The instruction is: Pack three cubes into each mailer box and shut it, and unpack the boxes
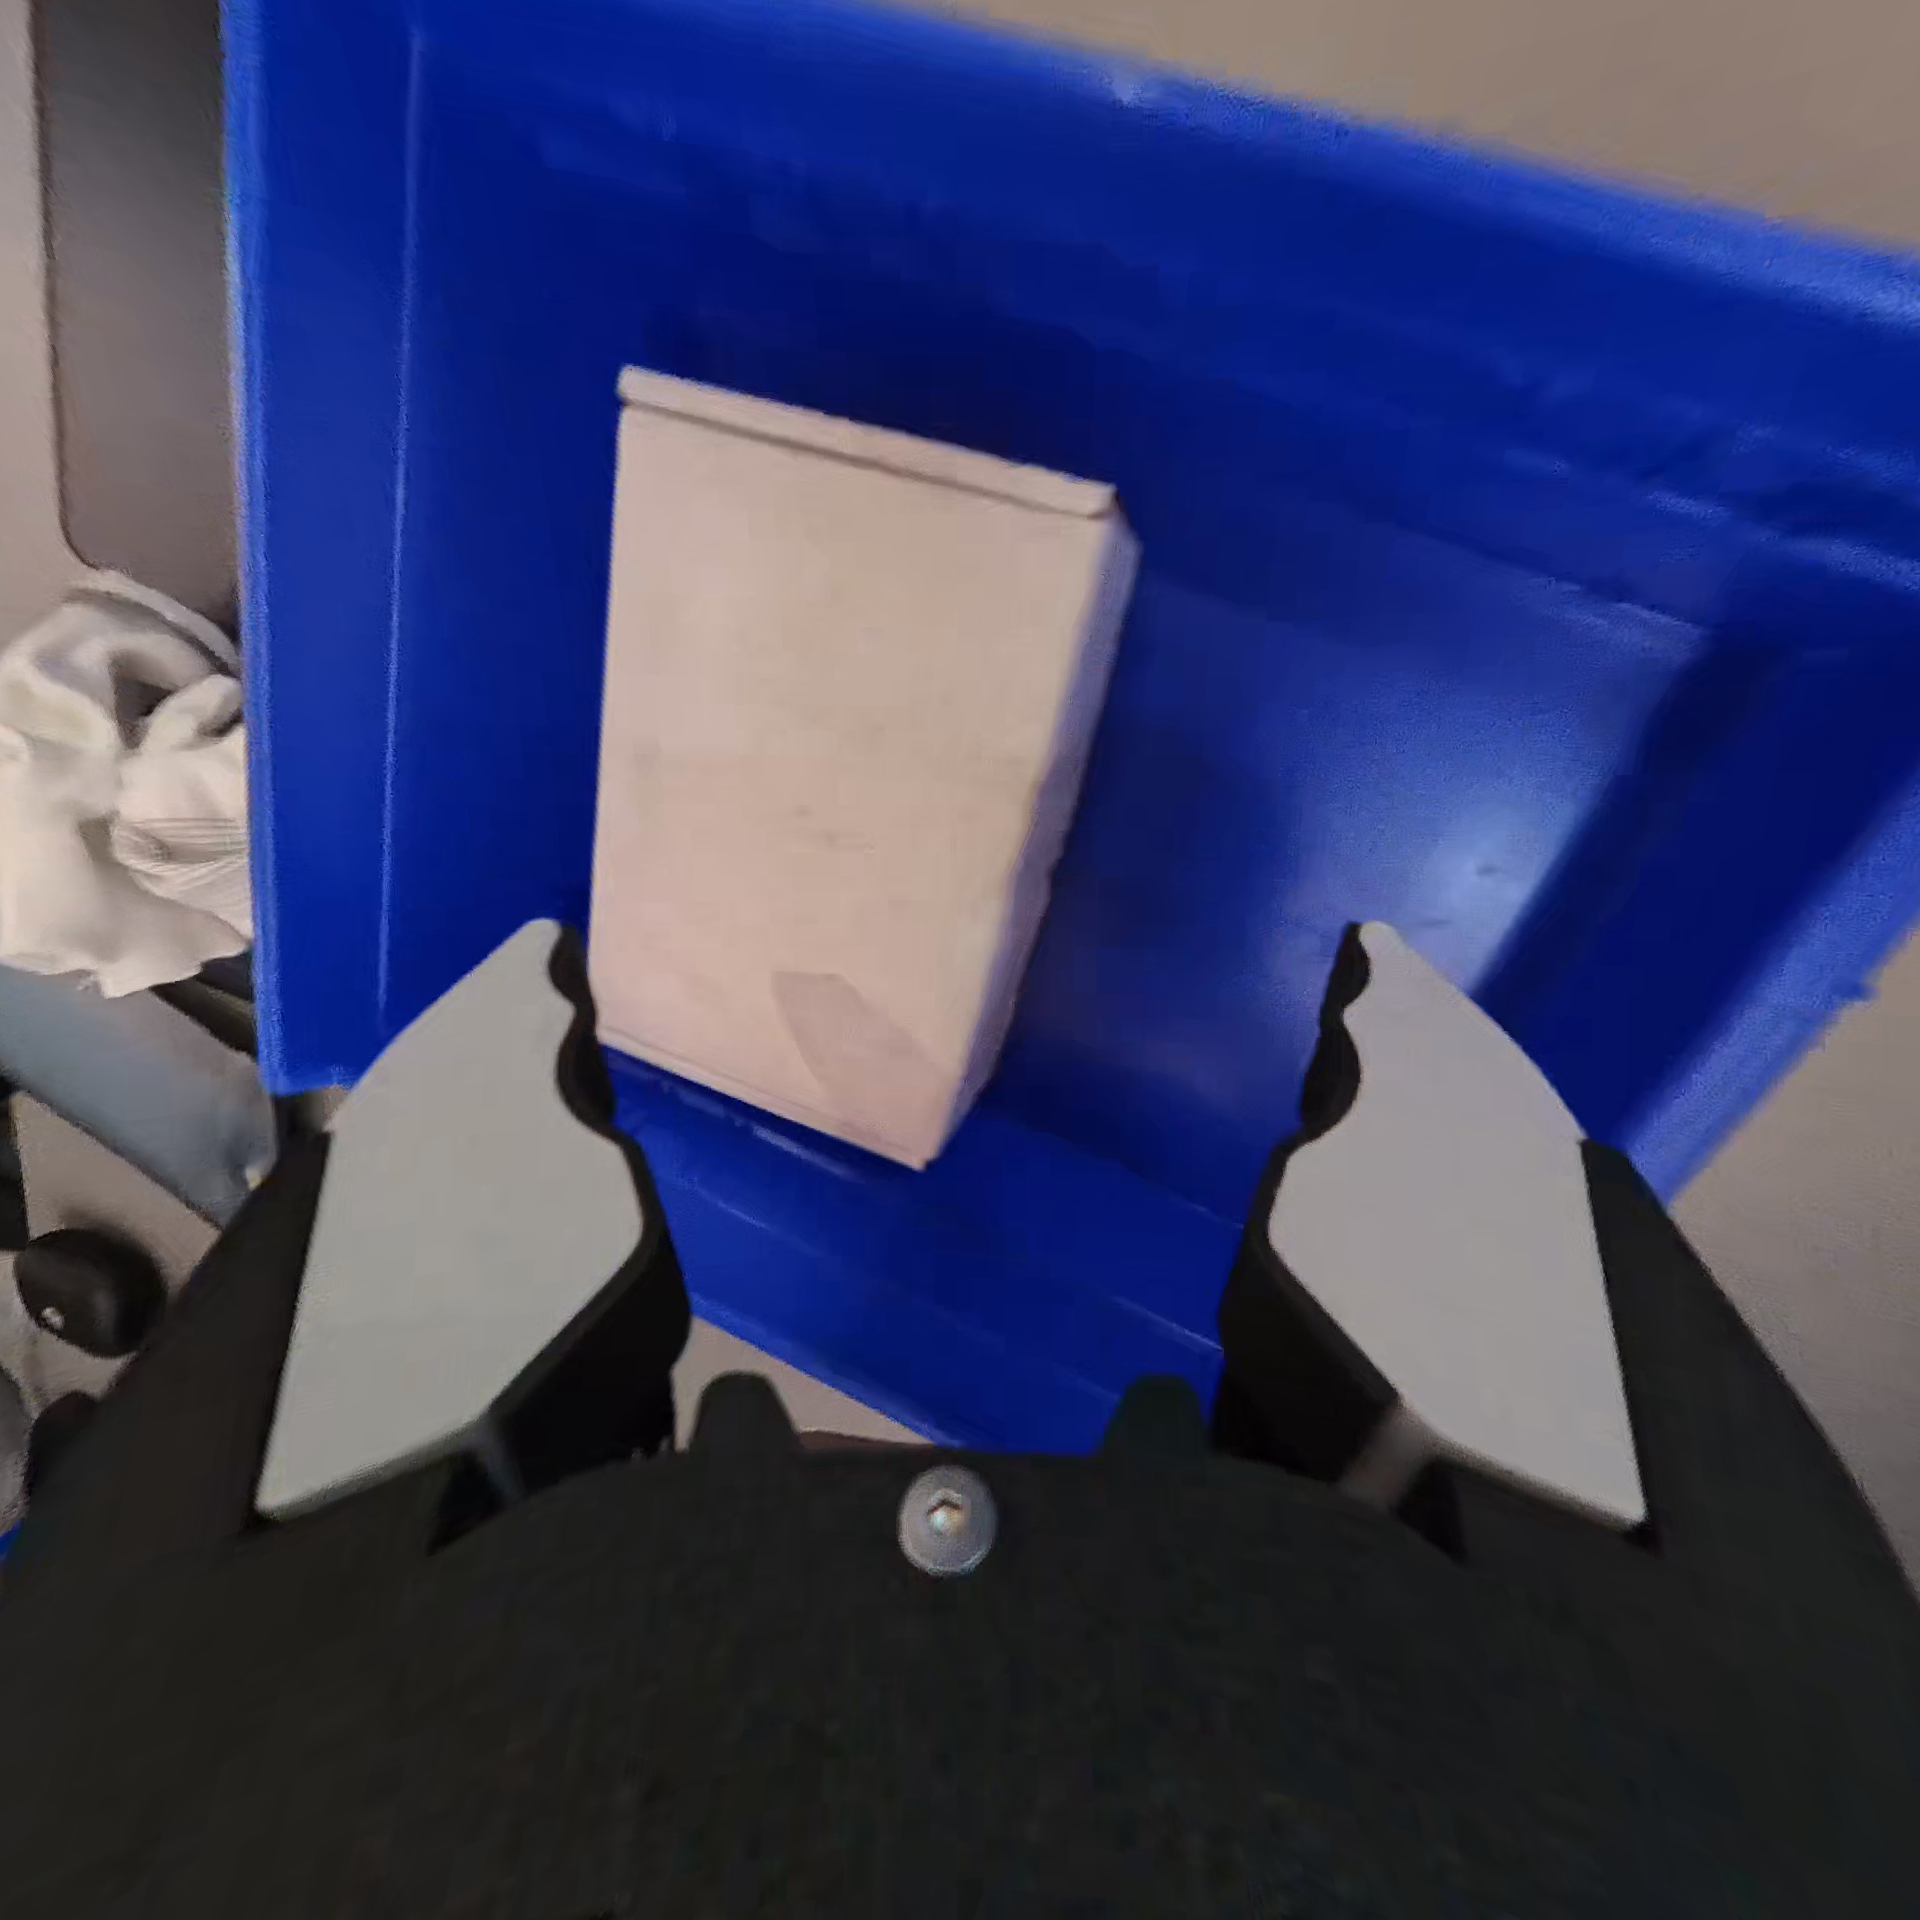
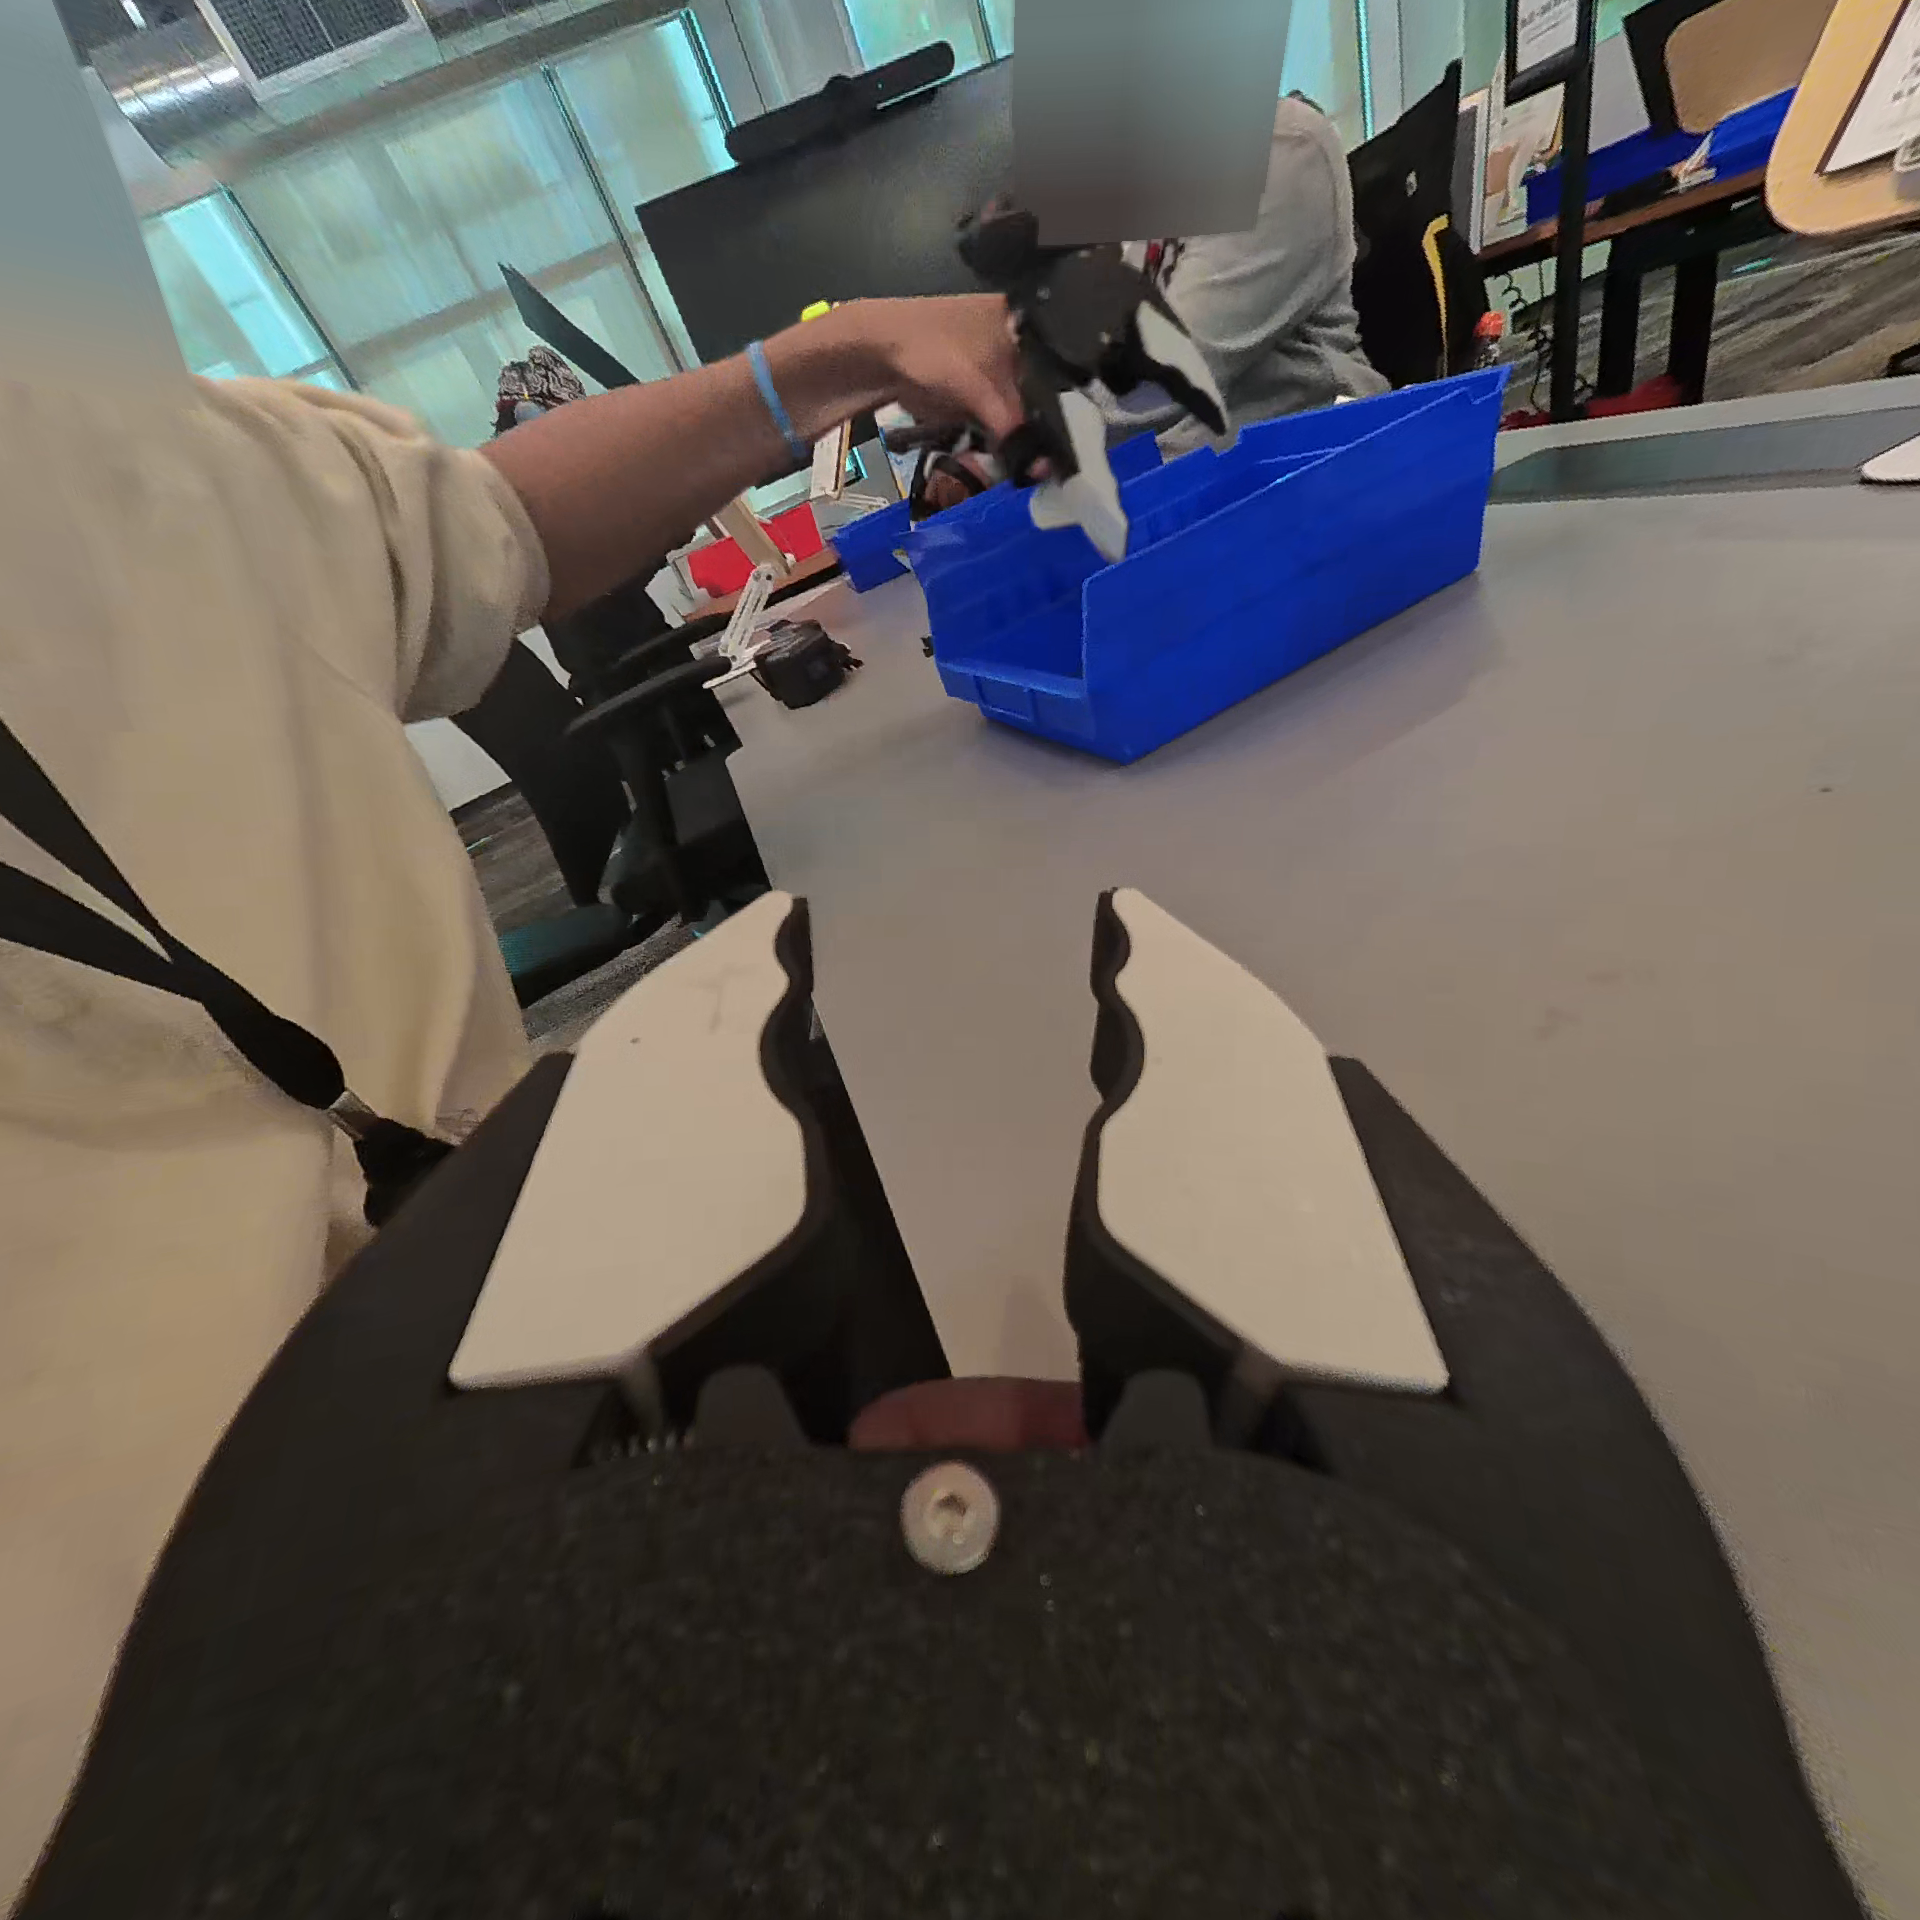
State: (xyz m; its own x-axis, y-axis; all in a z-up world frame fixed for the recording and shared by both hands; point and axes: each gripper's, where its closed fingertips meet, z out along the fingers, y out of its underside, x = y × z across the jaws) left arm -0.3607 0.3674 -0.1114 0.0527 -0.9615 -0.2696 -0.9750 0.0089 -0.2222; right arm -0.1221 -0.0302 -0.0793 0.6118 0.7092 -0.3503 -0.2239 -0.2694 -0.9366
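A closed white mailer box (image 1: 842, 758) lies flat on the floor of a blue plastic bin (image 1: 1351, 540). My left gripper (image 1: 956, 945) hangs over the bin's near end, open wide and empty, its left fingertip beside the box's near corner. In the right wrist view the same bin (image 2: 1278, 582) stands on the grey table (image 2: 1455, 935), with the left gripper (image 2: 1101, 416) held above its near end by a hand. My right gripper (image 2: 951, 914) is open and empty, low over the table and well short of the bin. No cubes are in view.
A crumpled white cloth (image 1: 114, 800) lies left of the bin. A second blue bin (image 2: 868, 540), a small black device (image 2: 805, 665) and office chairs (image 2: 644, 748) lie beyond the table's left edge. A seated person (image 2: 1268, 281) is behind the bin. My right fingertips sit around 45 cm from my left ones.
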